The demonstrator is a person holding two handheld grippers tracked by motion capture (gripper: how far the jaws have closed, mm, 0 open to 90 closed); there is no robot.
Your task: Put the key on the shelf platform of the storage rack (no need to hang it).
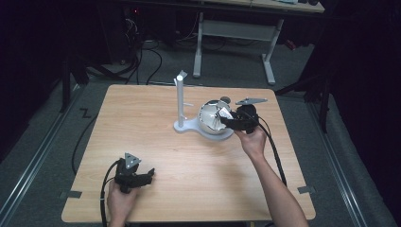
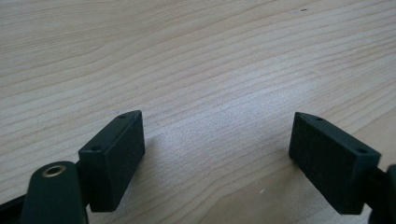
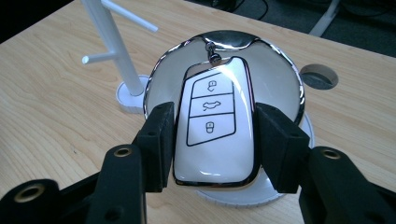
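Wooden counter (image 1: 189,161) seen from above, with a person's two forearms reaching in from the near edge. Nearest, at the left, the left hand (image 1: 120,201) rests low on the counter close to the near edge, wrist straight, holding the left gripper (image 1: 150,174) roughly level and pointing to the right. Its fingers (image 2: 114,156) stand wide apart with bare wood between them, gripping nothing.

Farther in, on the right, the right forearm stretches diagonally from the near right corner toward the middle of the counter. The right hand (image 1: 253,139) is raised and bent at the wrist, aiming the right gripper (image 3: 215,140) to the left. Its fingers (image 3: 156,144) are closed on a white car key fob (image 3: 215,126), pressing both long sides, button face toward the camera.

Behind the fob sits a shiny round metal bowl (image 1: 210,120) on a white base plate (image 1: 187,126). A white stand (image 1: 180,97) with short pegs rises upright just left of the bowl.
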